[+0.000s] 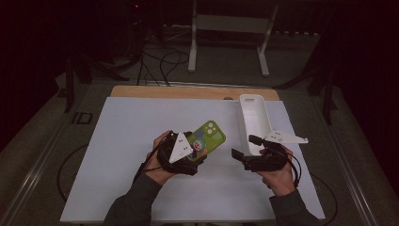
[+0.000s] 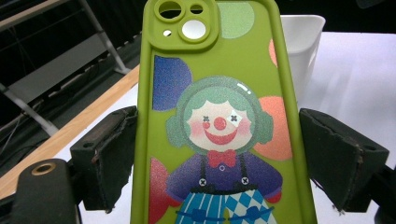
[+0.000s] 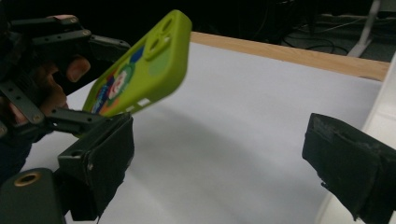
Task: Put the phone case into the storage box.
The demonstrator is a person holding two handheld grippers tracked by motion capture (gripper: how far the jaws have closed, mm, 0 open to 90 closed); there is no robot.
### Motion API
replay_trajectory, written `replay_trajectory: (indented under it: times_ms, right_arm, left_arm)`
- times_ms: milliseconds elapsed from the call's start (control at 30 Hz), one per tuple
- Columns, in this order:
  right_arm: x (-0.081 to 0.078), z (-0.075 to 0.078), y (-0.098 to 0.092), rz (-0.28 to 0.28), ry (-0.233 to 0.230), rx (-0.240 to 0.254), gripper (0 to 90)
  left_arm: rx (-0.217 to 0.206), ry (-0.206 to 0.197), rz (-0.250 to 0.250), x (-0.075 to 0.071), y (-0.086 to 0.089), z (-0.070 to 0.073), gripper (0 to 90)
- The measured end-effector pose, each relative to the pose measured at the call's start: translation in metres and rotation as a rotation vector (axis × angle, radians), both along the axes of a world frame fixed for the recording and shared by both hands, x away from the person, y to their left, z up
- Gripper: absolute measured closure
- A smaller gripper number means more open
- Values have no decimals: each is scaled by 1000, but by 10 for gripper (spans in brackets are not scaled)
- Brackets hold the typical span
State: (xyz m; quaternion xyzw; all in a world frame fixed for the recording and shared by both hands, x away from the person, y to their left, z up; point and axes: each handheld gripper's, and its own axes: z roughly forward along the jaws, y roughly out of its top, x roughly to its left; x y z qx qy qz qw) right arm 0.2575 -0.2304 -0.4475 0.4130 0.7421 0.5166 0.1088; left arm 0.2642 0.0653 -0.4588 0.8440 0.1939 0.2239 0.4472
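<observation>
Holding: left claw (image 1: 190, 153) clenched on green phone case (image 2: 219, 116), lifted off white worktop (image 1: 141, 141), printed back up, likely for handover.
Waiting: right claw (image 1: 244, 147) released, empty, beside white tray (image 1: 254, 115), probably ready to receive.

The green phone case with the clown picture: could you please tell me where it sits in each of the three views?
High view: green phone case at centre, held up by the left gripper.
Left gripper view: case fills the middle, between the jaws.
Right gripper view: case upper left, tilted above the table.
Shared landmark: the white tray.
</observation>
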Motion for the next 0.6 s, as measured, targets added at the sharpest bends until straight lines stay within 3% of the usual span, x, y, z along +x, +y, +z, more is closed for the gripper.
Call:
replay_trajectory:
  times_ms: [600]
  right_arm:
    - [6, 4, 11, 44, 29, 30, 125]
  left_arm:
    - [1, -11, -42, -5, -13, 2, 158]
